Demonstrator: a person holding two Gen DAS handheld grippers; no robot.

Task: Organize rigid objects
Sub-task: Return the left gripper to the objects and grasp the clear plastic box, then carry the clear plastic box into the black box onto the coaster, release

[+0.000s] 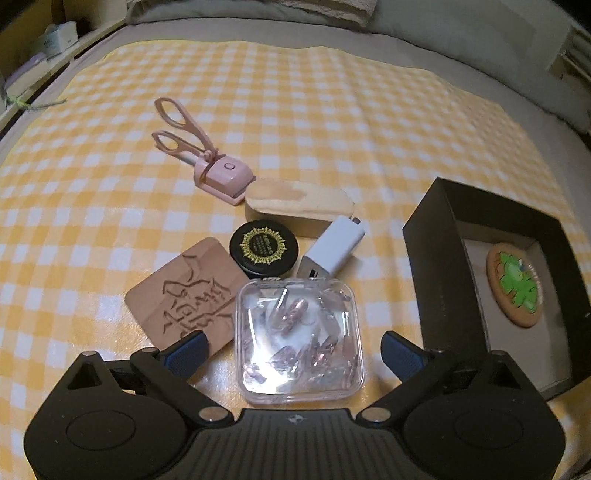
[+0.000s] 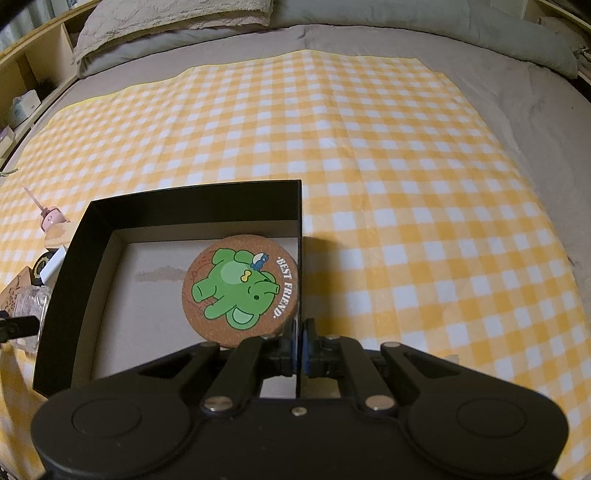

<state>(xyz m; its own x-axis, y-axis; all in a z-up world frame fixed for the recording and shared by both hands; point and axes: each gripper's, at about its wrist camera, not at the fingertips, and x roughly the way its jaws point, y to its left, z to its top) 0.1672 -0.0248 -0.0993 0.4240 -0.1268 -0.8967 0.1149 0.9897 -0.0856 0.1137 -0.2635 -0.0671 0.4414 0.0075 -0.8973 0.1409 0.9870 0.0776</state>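
My left gripper (image 1: 293, 350) is open, its fingers on either side of a clear plastic case (image 1: 299, 338) of small pink pieces on the checked cloth. Behind the case lie a carved wooden coaster (image 1: 184, 299), a black round tin (image 1: 264, 247), a white charger (image 1: 332, 247), a beige oblong block (image 1: 299, 206) and a pink curler tool (image 1: 199, 147). A black open box (image 1: 443, 243) stands to the right and holds a cork coaster (image 1: 515, 284) with a green elephant. My right gripper (image 2: 300, 343) is shut on the box's right wall (image 2: 300, 229), beside the cork coaster (image 2: 240, 291).
The yellow checked cloth (image 2: 406, 184) covers a grey bed. Pillows (image 2: 177, 22) lie at the far end. Shelves (image 2: 22, 74) stand along the left side. The cloth to the right of the box is bare.
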